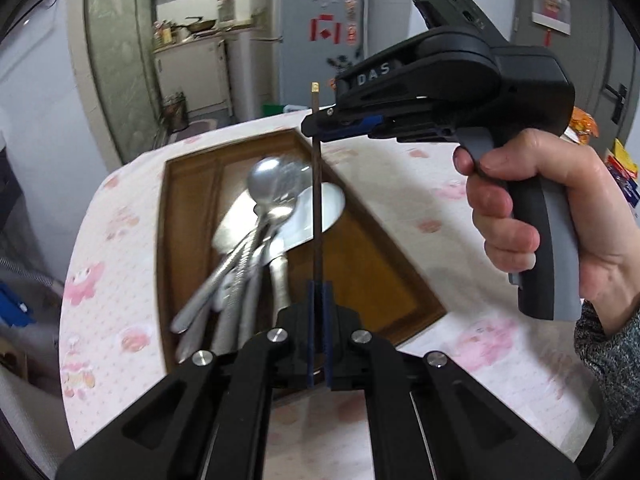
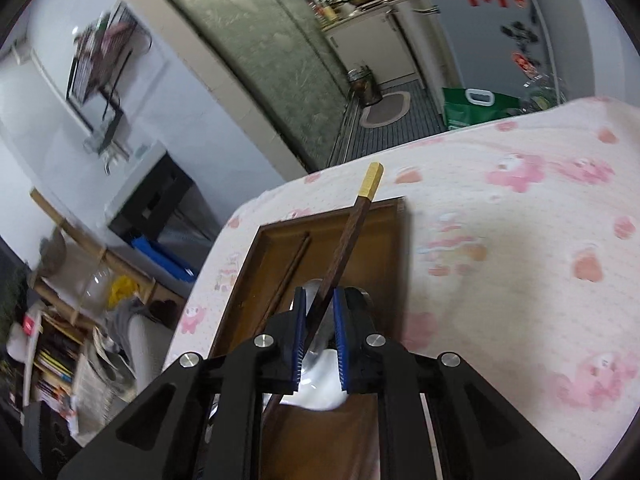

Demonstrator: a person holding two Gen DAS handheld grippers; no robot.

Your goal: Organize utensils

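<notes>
A dark wooden chopstick [image 1: 317, 184] with a gold end stands upright above a brown wooden tray [image 1: 384, 280]. My left gripper [image 1: 319, 320] is shut on its lower part. My right gripper [image 1: 320, 126] crosses in from the right and holds its upper part. In the right wrist view the chopstick [image 2: 344, 256] runs slanted between the blue pads [image 2: 299, 336] of my right gripper [image 2: 320, 334]; the jaws are narrow, with a small gap on one side. Several metal spoons [image 1: 256, 240] and a white spoon [image 1: 320, 212] lie in the tray. Another chopstick [image 2: 290, 276] lies in the tray's left compartment.
The tray [image 2: 248, 276] lies on a table with a pink-patterned cloth [image 1: 460, 208]. A hand [image 1: 532, 216] holds the right gripper's handle. A fridge [image 1: 312, 32] and kitchen doorway stand behind. A green bag [image 2: 472, 108] is past the far edge.
</notes>
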